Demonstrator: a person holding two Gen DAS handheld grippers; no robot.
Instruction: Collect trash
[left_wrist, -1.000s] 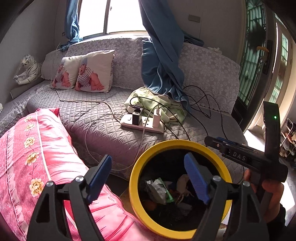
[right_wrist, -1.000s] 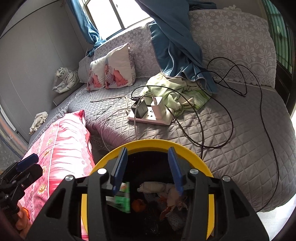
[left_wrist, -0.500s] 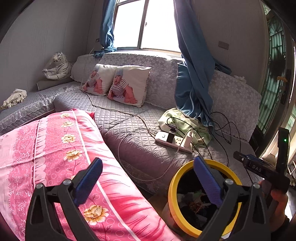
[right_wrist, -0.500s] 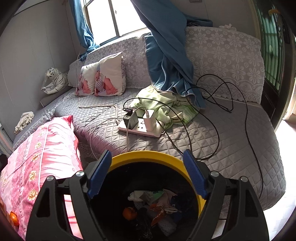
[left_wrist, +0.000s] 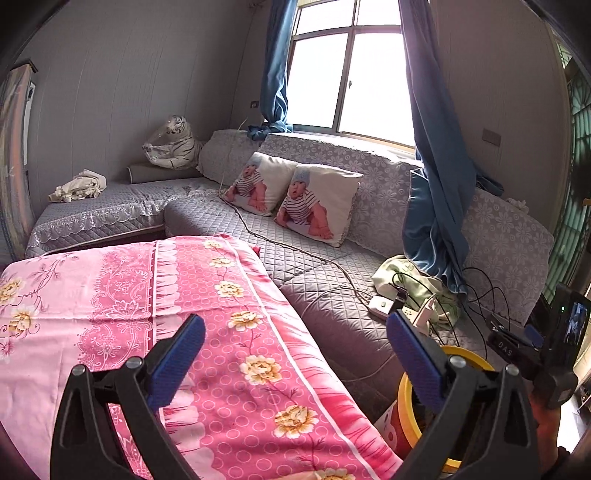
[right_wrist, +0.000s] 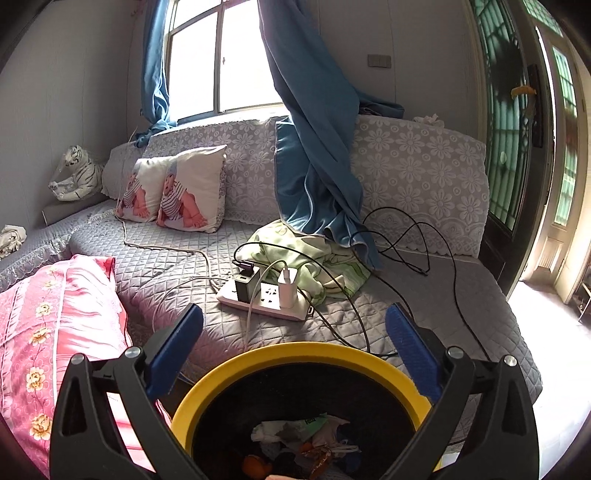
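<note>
A yellow-rimmed trash bin (right_wrist: 295, 354) with a black inside stands on the floor by the sofa. Wrappers and scraps of trash (right_wrist: 306, 439) lie at its bottom. My right gripper (right_wrist: 293, 354) is open and empty, right above the bin's mouth. My left gripper (left_wrist: 291, 363) is open and empty over the pink flowered cloth (left_wrist: 147, 295). The bin (left_wrist: 406, 406) shows at the lower right of the left wrist view, partly hidden by a finger. The right gripper's body (left_wrist: 535, 350) shows at the far right there.
A grey quilted corner sofa (right_wrist: 424, 295) carries a white power strip (right_wrist: 266, 295) with chargers and black cables, a green cloth (right_wrist: 314, 258), two baby-print cushions (left_wrist: 295, 199) and a toy tiger (left_wrist: 173, 144). A blue curtain (right_wrist: 317, 147) hangs onto the sofa. A door stands at the right.
My right gripper has opened wide and risen above the bin; the green wrapper it held now lies in the bin. My left gripper has swung left and up, from over the bin to over the pink cloth.
</note>
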